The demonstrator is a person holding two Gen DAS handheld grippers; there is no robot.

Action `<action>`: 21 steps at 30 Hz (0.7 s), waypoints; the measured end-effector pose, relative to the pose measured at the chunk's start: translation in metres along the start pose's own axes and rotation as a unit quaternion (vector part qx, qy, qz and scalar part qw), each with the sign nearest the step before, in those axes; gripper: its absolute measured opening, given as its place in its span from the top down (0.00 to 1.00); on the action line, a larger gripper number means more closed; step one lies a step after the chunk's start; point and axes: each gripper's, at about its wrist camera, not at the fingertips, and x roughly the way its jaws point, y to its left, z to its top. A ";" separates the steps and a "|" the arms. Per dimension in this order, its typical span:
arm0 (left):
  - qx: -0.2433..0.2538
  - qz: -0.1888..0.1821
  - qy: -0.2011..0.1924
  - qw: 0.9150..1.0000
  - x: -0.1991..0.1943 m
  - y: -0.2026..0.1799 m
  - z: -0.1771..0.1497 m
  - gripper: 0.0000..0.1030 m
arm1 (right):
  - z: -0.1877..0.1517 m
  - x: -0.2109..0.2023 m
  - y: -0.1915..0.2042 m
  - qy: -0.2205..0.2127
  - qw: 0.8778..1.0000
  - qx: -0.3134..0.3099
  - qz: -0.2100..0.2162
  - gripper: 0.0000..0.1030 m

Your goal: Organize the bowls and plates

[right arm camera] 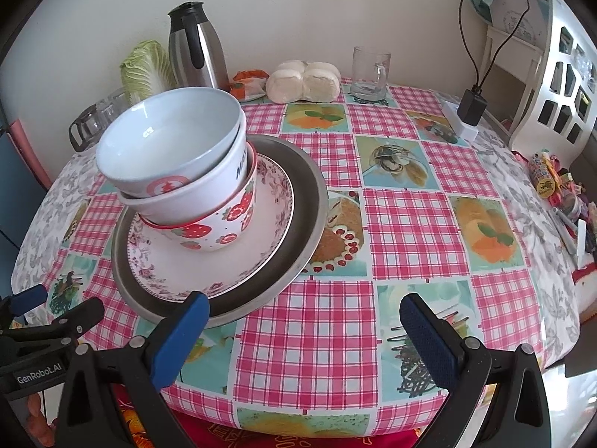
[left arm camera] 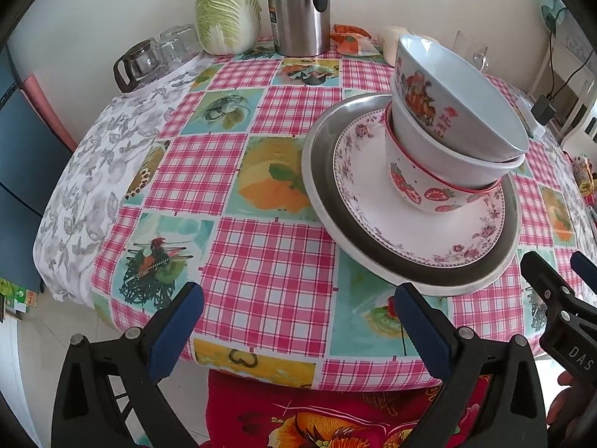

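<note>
Stack: three nested bowls on a floral plate (left arm camera: 429, 220), which sits in a metal plate (left arm camera: 324, 171); centre right of the left wrist view, centre left of the right wrist view.
Top bowl: the top bowl (right arm camera: 168, 138), pale blue inside, is tilted within the white bowl (right arm camera: 194, 198) under it; lowest is the strawberry bowl (left arm camera: 421, 190).
Support: the checked tablecloth (left arm camera: 268, 254) covers a round table; the metal plate lies toward its near edge.
Risk, toppling: the bowls sit off-centre on the floral plate and lean; a nudge to the metal plate's rim would probably slide or tip the top bowl.
Risk, edge: pulling the stack toward the lower frame could carry it over the table edge.
Risk, collision: the two tools are close together; one could strike the other while reaching.
Left gripper (left arm camera: 298, 332): lower frame, level, aimed at the table, fingers spread wide, holding nothing, near the metal plate's rim.
Right gripper (right arm camera: 302, 339): lower frame, fingers spread wide and empty; its left finger (right arm camera: 183, 336) overlaps the metal plate's rim in view, contact uncertain.
Background: thermos (left arm camera: 298, 11), cabbage (left arm camera: 227, 18), glass mug (right arm camera: 369, 74) along the upper frame, well apart from the stack.
</note>
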 end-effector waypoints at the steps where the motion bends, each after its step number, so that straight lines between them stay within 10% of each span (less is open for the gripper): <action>1: 0.000 0.000 0.000 1.000 0.000 0.000 0.000 0.01 | 0.000 0.000 0.000 0.001 1.000 0.001 0.000 0.00; 21: -0.004 0.001 0.004 1.000 0.002 0.001 0.000 0.01 | 0.000 0.003 -0.002 0.004 1.000 0.001 -0.002 0.00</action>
